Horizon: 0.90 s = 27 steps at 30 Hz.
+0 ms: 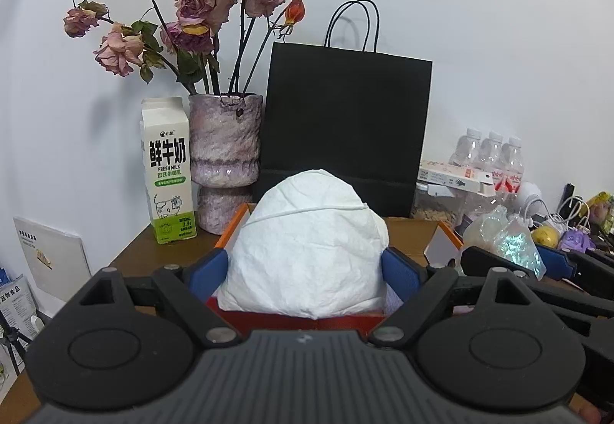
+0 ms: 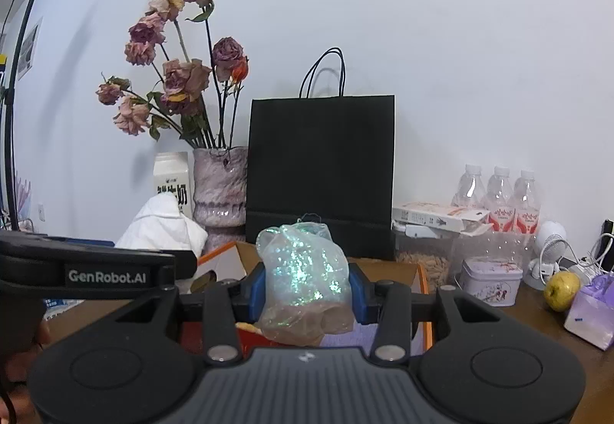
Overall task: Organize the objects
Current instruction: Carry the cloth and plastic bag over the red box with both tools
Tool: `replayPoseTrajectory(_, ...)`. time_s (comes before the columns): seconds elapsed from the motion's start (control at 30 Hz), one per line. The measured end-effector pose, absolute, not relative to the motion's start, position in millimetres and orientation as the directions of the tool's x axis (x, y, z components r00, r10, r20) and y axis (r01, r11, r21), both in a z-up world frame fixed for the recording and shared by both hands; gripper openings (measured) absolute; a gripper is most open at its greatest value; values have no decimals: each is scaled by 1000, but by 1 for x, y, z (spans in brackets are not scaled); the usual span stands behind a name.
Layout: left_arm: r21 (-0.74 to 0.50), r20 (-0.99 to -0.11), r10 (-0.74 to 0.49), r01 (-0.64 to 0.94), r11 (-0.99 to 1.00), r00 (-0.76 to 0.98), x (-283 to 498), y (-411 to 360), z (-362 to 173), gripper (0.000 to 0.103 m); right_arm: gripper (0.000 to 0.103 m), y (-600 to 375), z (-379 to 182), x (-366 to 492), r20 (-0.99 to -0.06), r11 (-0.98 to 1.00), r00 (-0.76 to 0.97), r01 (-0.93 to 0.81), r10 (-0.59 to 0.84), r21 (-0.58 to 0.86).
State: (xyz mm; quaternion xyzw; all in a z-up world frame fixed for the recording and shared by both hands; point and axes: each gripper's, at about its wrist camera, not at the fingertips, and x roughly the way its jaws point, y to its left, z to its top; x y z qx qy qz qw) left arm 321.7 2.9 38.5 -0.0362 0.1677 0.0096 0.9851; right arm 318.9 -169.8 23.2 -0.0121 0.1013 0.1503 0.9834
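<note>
My left gripper [image 1: 307, 272] is shut on a white crumpled paper bundle [image 1: 307, 243] and holds it over an open orange cardboard box [image 1: 230, 228]. My right gripper [image 2: 307, 287] is shut on a clear iridescent plastic bag [image 2: 307, 278], held over the same box [image 2: 426, 293]. The white bundle shows at the left in the right wrist view [image 2: 161, 228], and the shiny bag at the right in the left wrist view [image 1: 510, 240]. The two grippers are side by side, left one to the left.
A black paper bag [image 1: 345, 124] stands behind the box against the wall. A milk carton [image 1: 169, 174] and a vase of dried roses [image 1: 226, 151] stand at the left. Water bottles [image 2: 499, 193], a tin [image 2: 491, 278], an apple [image 2: 562, 289] and a small fan [image 2: 548, 247] crowd the right.
</note>
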Motion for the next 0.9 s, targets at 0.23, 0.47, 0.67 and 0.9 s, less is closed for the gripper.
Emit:
replayPoseTrajectory(0.23,-65,-320,15,-37,997,947,343,-1,42,88,42,-172,28,340,-196,955,936,-296,293,12)
replayPoseTrajectory(0.47,-62,-321,19,-41,997,947,361,-4,42,88,42,-173,30,364,-203,957,936,-291,287,10)
replayPoseTrajectory(0.67,-60,-335,23,-46,997,942,384,-5,39,88,42,-172,28,382,-211,957,935,-290,285,7)
replayPoseTrajectory(0.9,-51,-353,32,-53,997,935,403,-4,33,88,42,-168,23,401,-235,955,928,-295,288,6)
